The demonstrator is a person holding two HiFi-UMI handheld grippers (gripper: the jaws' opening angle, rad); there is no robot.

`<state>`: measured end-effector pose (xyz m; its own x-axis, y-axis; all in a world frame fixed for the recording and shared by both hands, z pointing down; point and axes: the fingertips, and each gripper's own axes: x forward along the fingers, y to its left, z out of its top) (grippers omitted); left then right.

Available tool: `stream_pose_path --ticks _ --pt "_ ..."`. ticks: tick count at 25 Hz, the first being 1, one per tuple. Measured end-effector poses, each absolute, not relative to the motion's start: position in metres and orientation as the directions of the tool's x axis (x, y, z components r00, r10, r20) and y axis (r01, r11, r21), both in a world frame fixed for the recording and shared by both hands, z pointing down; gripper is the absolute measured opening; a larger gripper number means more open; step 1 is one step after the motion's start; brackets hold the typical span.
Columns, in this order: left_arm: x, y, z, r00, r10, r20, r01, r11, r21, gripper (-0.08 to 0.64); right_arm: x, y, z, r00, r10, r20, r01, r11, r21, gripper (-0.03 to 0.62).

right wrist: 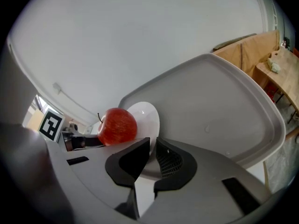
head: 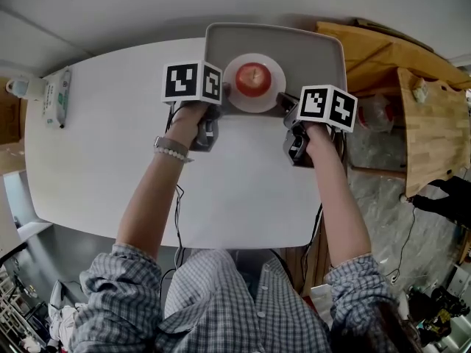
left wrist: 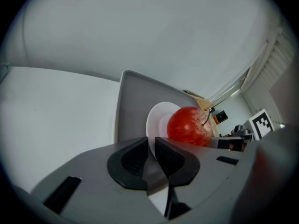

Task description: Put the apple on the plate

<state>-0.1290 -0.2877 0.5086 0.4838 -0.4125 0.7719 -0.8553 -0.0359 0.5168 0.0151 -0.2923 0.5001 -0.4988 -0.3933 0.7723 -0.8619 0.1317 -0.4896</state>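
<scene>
The left tongs (left wrist: 152,146) are seen closed on the near rim of the white plate (left wrist: 155,120); the thin edge of the plate runs down between the two dark pads, with almost no gap left on either side of it. The right tongs (right wrist: 153,148) are closed in the same way on the opposite rim, so the plate is pinched at both sides at once. A two-sided hold of this kind is judged to be chosen so that the plate is kept level and the round fruit is not rolled off.

The apple (left wrist: 188,126) is found on the middle of the plate, upright, with its stem pointing up, just beyond the tips of both tongs and touched by neither. As the apple is already carried by the plate, the task as worded is judged done, or all but done; what is in hand appears to be the handling of the loaded plate itself.

The plate is placed over the grey tray (head: 316,57), near its front edge. Whether it is resting on the tray or raised a little above it cannot be told. The tray lies at the far side of the white bench (head: 110,138), and the tongs are reached out to it by the left hand (head: 193,120) and the right hand (head: 318,132) from the near side.
</scene>
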Motion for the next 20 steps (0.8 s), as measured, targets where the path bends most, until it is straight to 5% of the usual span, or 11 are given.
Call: stream_pose_path --ticks 20 --pt "-0.13 -0.294 0.497 0.526 -0.485 0.699 -0.794 0.017 0.608 0.063 0.025 -0.296 0.499 -0.46 -0.426 0.779 -0.887 0.181 -0.424 0.049"
